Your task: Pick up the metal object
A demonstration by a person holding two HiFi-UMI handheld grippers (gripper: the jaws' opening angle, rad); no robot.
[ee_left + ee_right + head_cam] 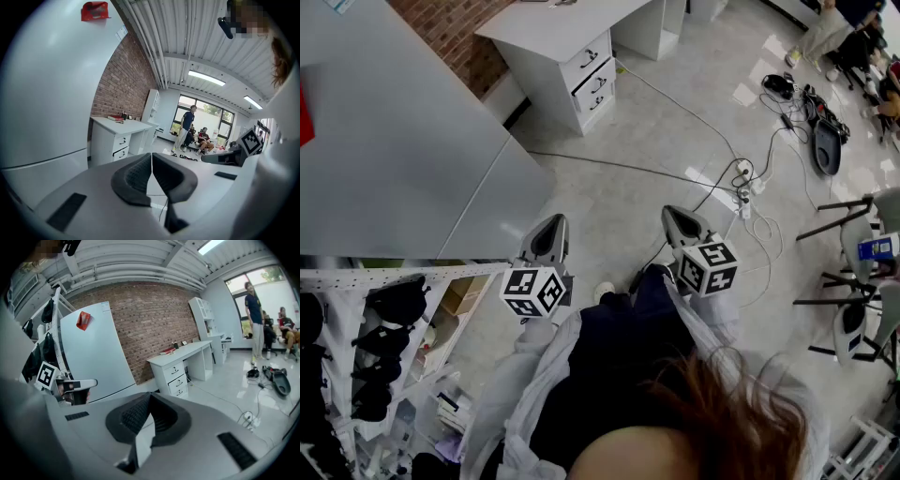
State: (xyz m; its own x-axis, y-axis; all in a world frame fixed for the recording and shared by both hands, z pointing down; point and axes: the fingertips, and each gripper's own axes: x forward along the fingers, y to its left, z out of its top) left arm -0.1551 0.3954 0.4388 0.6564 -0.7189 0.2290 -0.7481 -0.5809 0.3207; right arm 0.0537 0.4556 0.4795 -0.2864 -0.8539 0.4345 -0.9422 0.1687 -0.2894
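Observation:
No metal object can be told apart in any view. In the head view my left gripper and my right gripper are held side by side at waist height, pointing forward over the tiled floor. The left gripper has its dark ribbed pads pressed together with nothing between them. The right gripper is likewise shut and empty. Each carries its marker cube near the hand.
A large grey panel with a red tag stands at the left. Below it is a white pegboard rack hung with dark items. A white drawer desk sits ahead. Cables and a power strip cross the floor, with chairs and seated people at the right.

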